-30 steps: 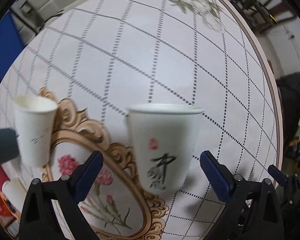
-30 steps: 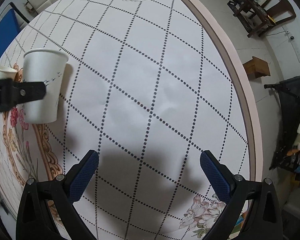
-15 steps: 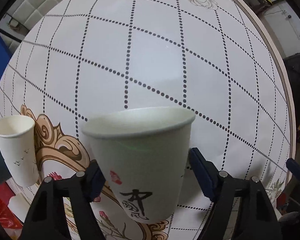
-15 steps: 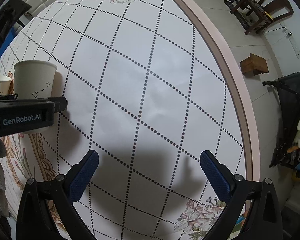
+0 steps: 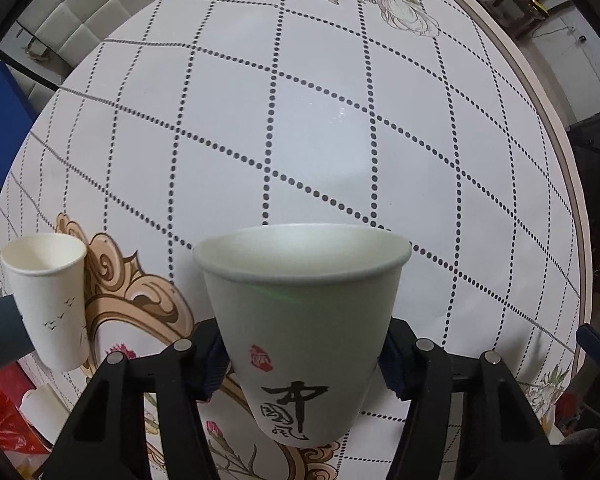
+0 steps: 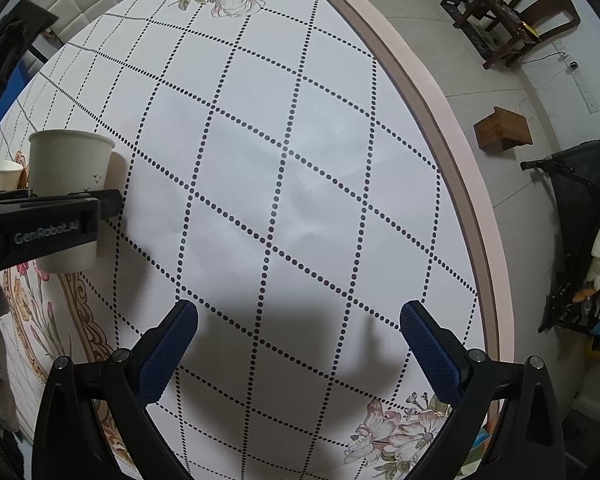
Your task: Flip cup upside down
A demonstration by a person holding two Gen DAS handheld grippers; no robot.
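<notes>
Paper cup (image 5: pixel 304 332) with black brush lettering and a red seal, mouth up, pinched at mid-wall between the blue pads of the left gripper (image 5: pixel 303 354); base seems just above the tablecloth (image 5: pixel 340 128), though contact cannot be ruled out. Upright, so not yet flipped. Clenched on the thin wall from both sides, no visible dent at the rim.

A second paper cup (image 5: pixel 46 300) with small bird marks just to the left, standing on the cloth's gold scrollwork; seen from the right wrist as the cup (image 6: pixel 70 196) partly behind the left tool's black body. A third cup rim (image 6: pixel 0 174) beyond it.

Right gripper (image 6: pixel 298 338) spread wide, grasping nothing, hovering over bare grid cloth, well apart from the cups.

Likely trouble: too firm a squeeze crushing the soft wall during rotation; too light a hold letting the tapered cup slide out toward its narrow base. Swinging the wrist leftward risks knocking the neighbouring cup. Setting down off-level may leave the rim tilted and topple it.
</notes>
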